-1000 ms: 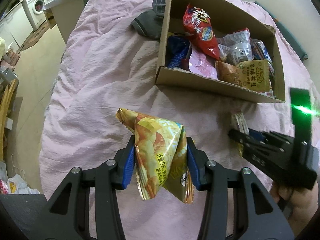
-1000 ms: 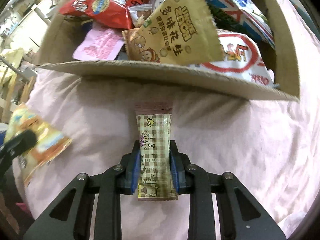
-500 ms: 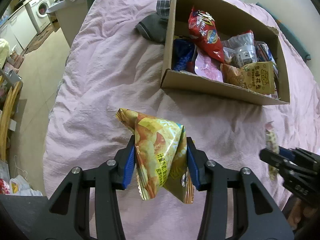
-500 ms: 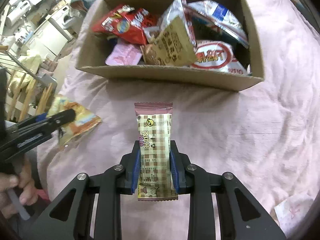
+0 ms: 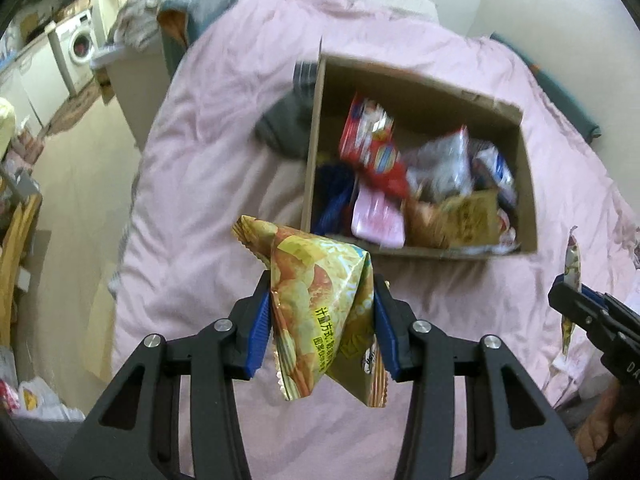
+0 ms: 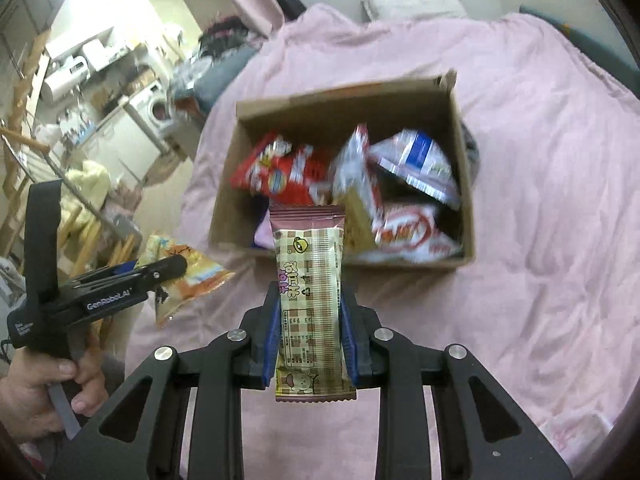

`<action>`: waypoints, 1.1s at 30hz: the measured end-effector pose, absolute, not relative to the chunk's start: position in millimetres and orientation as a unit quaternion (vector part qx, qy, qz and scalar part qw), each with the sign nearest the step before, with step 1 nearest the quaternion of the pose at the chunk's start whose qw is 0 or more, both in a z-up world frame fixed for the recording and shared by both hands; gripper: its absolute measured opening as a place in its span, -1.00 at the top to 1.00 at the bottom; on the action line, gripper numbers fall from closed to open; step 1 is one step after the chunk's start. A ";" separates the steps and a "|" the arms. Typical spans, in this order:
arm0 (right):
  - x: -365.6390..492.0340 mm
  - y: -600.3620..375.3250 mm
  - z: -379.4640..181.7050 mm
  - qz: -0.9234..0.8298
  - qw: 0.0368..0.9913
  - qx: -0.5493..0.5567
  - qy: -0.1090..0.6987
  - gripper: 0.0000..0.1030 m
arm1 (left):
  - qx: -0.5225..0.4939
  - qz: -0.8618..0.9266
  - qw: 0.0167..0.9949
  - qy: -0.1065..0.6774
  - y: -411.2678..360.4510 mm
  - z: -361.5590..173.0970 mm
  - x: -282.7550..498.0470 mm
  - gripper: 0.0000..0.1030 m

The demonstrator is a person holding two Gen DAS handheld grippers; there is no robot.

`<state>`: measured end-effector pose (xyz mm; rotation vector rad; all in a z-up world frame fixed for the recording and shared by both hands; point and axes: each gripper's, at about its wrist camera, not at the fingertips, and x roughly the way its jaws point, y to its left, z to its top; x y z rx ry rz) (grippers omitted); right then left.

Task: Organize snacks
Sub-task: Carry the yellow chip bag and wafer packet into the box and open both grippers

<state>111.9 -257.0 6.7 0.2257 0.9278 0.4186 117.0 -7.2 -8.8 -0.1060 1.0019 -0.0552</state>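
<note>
My left gripper [image 5: 320,316] is shut on a yellow chip bag [image 5: 320,296], held in the air above the pink bedspread [image 5: 208,168]. My right gripper [image 6: 308,328] is shut on a checked brown-and-cream snack bar [image 6: 308,300]. An open cardboard box [image 5: 316,140] lies on the bed beyond both grippers, holding several snack packets, among them a red bag [image 5: 372,152]. In the right wrist view the same box [image 6: 224,208] sits straight ahead, and the left gripper [image 6: 160,272] with its chip bag [image 6: 188,276] hangs at lower left. The right gripper [image 5: 568,296] shows at the left wrist view's right edge.
A dark grey cloth [image 5: 284,128] lies against the box's left side. A small pink wrapper [image 6: 572,432] rests on the bedspread at lower right. Left of the bed are bare floor [image 5: 68,184], a washing machine [image 5: 78,46] and a wooden rack [image 6: 24,152]. A hand [image 6: 36,396] grips the left tool's handle.
Both grippers have risen with their packets still held, so the box looks smaller and farther. The right gripper has drawn back from the box's front wall and now looks down into it.
</note>
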 end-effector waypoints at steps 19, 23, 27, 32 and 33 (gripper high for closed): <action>180.6 -289.7 7.4 0.167 0.870 0.153 0.439 0.46 | -0.030 -0.043 0.900 0.434 -20.5 16.4 181.2 0.20; 203.2 -284.6 3.6 0.165 0.869 0.147 0.442 0.46 | -0.025 -0.055 0.903 0.425 -32.0 16.8 195.8 0.20; 222.5 -271.6 -1.4 0.173 0.867 0.142 0.444 0.46 | -0.019 -0.073 0.907 0.414 -41.7 13.2 207.4 0.20; 244.2 -250.7 -11.8 0.185 0.863 0.142 0.449 0.46 | -0.014 -0.078 0.912 0.402 -41.5 3.9 213.5 0.20; 249.0 -246.7 -14.5 0.187 0.861 0.144 0.450 0.46 | -0.019 -0.083 0.909 0.408 -41.1 1.5 215.9 0.20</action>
